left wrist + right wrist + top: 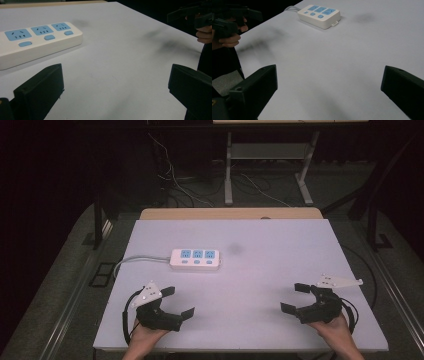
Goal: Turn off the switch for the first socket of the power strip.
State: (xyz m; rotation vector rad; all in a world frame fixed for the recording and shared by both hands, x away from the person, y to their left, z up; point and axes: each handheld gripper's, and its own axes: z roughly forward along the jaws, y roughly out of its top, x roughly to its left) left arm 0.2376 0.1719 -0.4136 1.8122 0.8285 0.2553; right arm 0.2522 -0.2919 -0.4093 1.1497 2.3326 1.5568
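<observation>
We see both grippers low at the near edge of the table [280,245], the left gripper [178,303] at the near left and the right gripper [293,297] at the near right, each with its jaws spread wide apart and nothing between them. Between and beyond them, left of centre, the white power strip [195,259] lies flat with three blue sockets up, its cord [135,260] trailing off to the left edge, well apart from both grippers.

Table [280,270] open — only power strip [195,259] obstructs.
</observation>
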